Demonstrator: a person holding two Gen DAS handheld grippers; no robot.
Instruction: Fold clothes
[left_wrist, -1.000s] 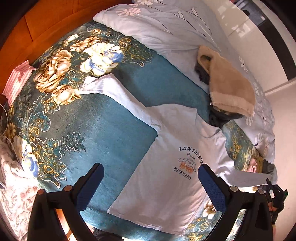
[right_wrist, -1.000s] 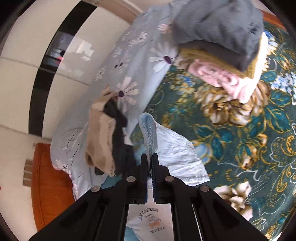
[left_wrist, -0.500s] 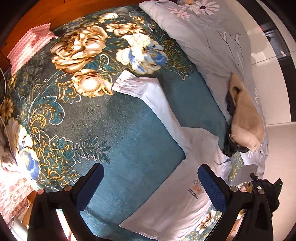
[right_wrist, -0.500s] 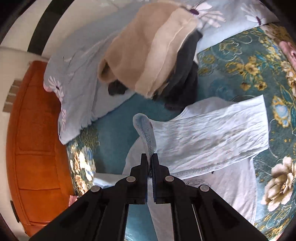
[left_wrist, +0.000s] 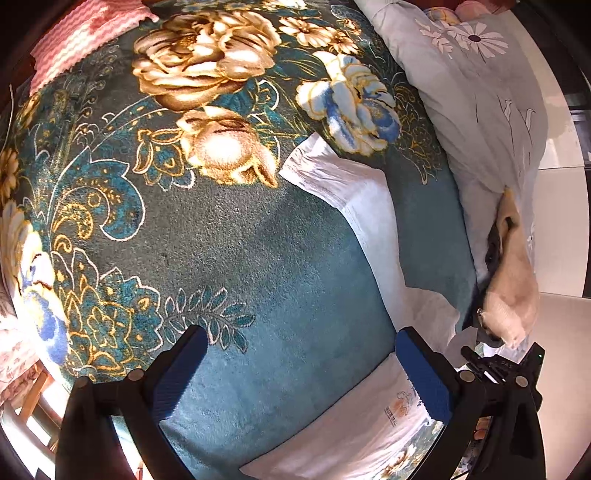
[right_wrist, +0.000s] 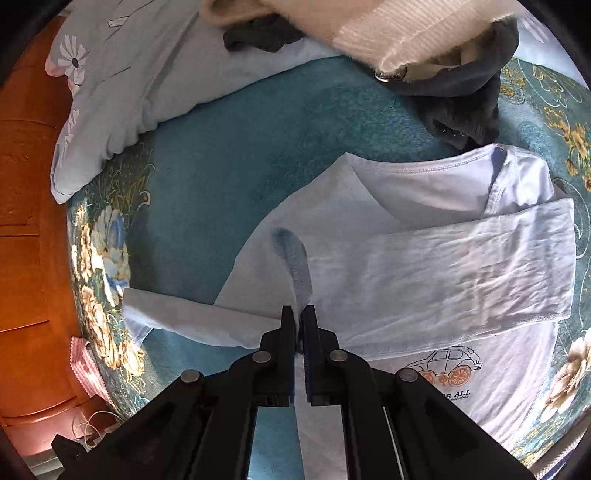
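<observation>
A pale blue long-sleeved shirt (right_wrist: 424, 266) with a car print lies on the teal floral blanket (right_wrist: 236, 147). One sleeve (right_wrist: 480, 258) is folded across its chest. My right gripper (right_wrist: 299, 314) is shut on the cuff end of that sleeve, which sticks up from between the fingers over the shirt's shoulder. In the left wrist view the other sleeve (left_wrist: 354, 199) stretches out flat, away from the shirt's body (left_wrist: 354, 439). My left gripper (left_wrist: 303, 373) hovers open above the blanket beside that sleeve, holding nothing.
A beige and dark pile of clothes (right_wrist: 424, 40) lies just beyond the shirt's collar. A light blue daisy duvet (left_wrist: 476, 96) borders the blanket. A pink cloth (left_wrist: 85, 33) rests at the far edge by the orange wooden headboard (right_wrist: 26, 184).
The right gripper carried the sleeve across the shirt, and it now lies folded over the chest. The left gripper swung closer along the outstretched sleeve, staying open.
</observation>
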